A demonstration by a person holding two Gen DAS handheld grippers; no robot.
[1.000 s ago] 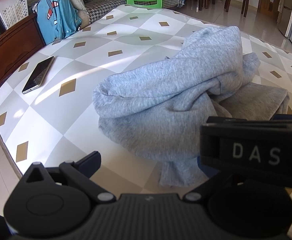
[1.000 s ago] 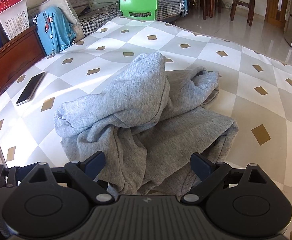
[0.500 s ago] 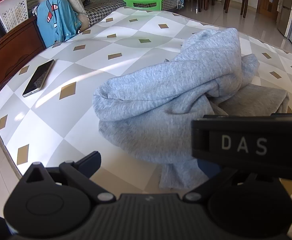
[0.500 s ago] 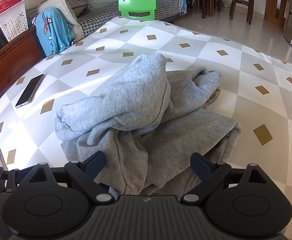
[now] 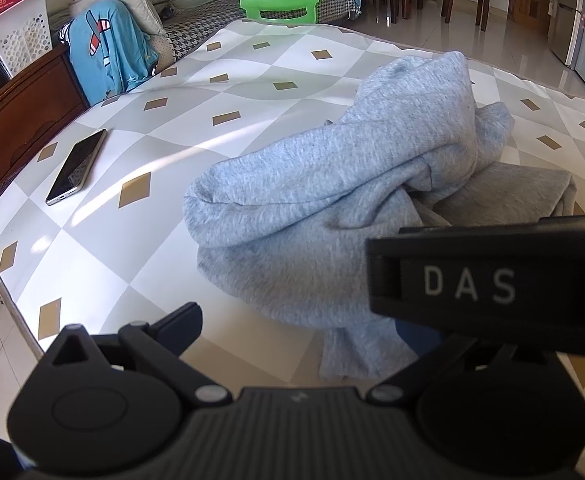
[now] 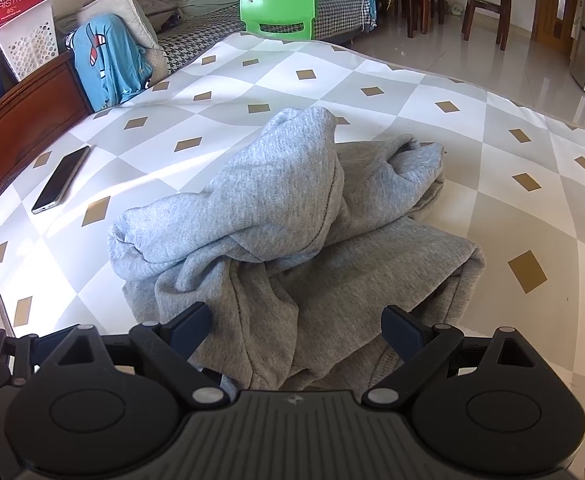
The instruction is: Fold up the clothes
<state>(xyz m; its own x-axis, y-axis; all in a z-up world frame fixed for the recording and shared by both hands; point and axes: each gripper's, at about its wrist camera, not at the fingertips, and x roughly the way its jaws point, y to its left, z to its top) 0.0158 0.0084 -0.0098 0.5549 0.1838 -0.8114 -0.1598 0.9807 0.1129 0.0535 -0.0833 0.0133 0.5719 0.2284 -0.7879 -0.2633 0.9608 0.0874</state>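
Both wrist cameras sit low at the near edge of the patterned mattress [image 5: 252, 80], facing across it toward the green chair [image 6: 278, 4]. Left wrist view is offset leftward; the right gripper's body blocks its lower right. Shared: grey garment [image 6: 292, 220], close; phone [image 5: 76, 166].

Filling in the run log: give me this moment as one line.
stage: pre-grasp | grey garment: crumpled on patterned table | left gripper: open, empty | right gripper: open, empty | phone: table's left

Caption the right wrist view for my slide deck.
Open right gripper poised over a crumpled grey garment on a checked surface, phone nearby.
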